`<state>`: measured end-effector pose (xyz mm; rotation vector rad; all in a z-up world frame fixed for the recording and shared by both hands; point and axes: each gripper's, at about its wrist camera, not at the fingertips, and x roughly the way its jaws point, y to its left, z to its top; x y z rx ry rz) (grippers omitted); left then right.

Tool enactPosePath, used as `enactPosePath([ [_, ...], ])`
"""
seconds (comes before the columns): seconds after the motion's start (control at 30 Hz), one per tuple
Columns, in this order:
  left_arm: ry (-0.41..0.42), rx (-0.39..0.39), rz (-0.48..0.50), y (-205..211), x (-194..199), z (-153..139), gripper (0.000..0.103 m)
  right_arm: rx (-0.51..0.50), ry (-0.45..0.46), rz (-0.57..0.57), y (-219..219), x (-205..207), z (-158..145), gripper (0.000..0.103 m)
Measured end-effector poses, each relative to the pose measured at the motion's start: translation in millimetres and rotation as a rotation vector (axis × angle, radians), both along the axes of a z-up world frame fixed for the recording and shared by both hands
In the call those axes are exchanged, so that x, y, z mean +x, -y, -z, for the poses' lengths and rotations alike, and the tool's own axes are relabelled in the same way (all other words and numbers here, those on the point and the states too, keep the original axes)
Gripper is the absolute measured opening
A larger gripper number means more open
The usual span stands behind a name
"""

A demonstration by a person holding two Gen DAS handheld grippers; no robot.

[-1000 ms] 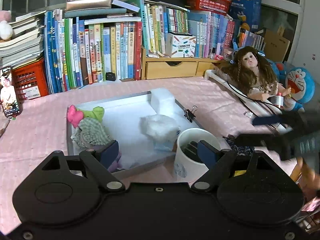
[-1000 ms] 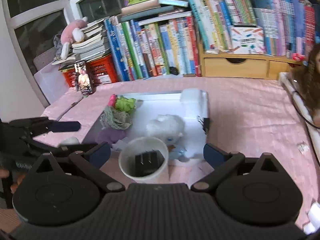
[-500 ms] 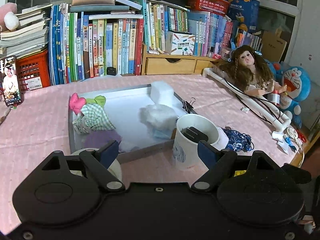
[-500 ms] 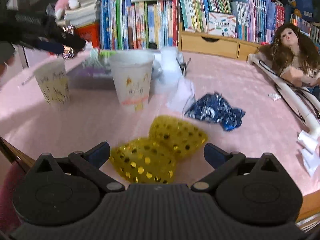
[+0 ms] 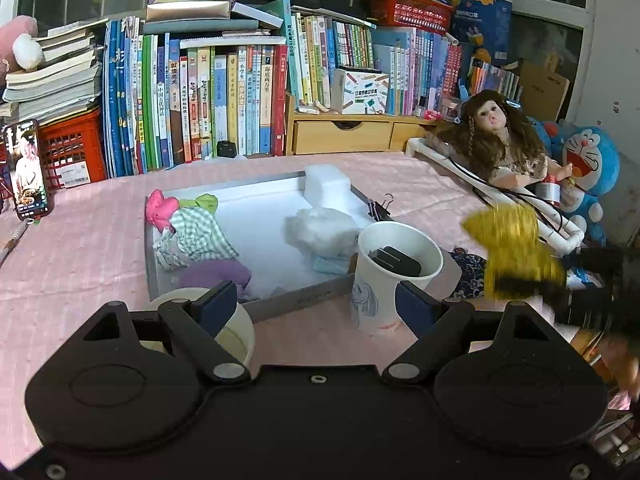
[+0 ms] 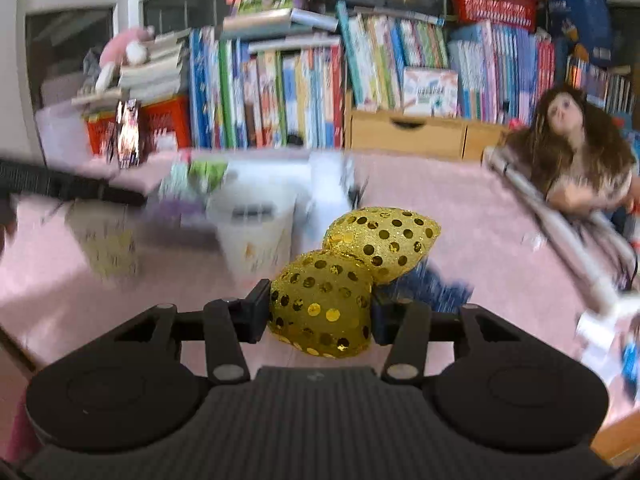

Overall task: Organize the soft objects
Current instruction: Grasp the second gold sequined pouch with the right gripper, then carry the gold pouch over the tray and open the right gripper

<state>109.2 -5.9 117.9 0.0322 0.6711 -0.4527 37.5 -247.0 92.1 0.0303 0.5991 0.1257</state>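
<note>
Two blurred cups [image 6: 256,232] behind – right gripper [image 6: 318,312] clamps a puffy sequinned gold bow [image 6: 348,276]; left gripper [image 5: 312,304] gapes empty.

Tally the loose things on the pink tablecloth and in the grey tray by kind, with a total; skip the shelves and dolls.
Paper cups: 2, a white one with black clips inside and a cream one by the left gripper.
Soft items in the grey tray: 5 (pink-green toy, checked cloth, purple cloth, white fluff, white foam block).
Yellow sequinned bows: 1, clamped in the right gripper.
Blue patterned cloths: 1.
Total: 9
</note>
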Motion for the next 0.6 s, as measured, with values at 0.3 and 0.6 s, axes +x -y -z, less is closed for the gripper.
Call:
enactPosePath([
  [0.3, -0.003, -0.003, -0.003, -2, 9, 5, 0.085, 0.161, -0.131, -0.147, -14, 124, -40, 0.058],
  [0.6, 0.009, 0.006, 0.020, -4, 7, 15, 0.085, 0.135, -0.341, -0.193, -73, 228, -7, 0.061],
])
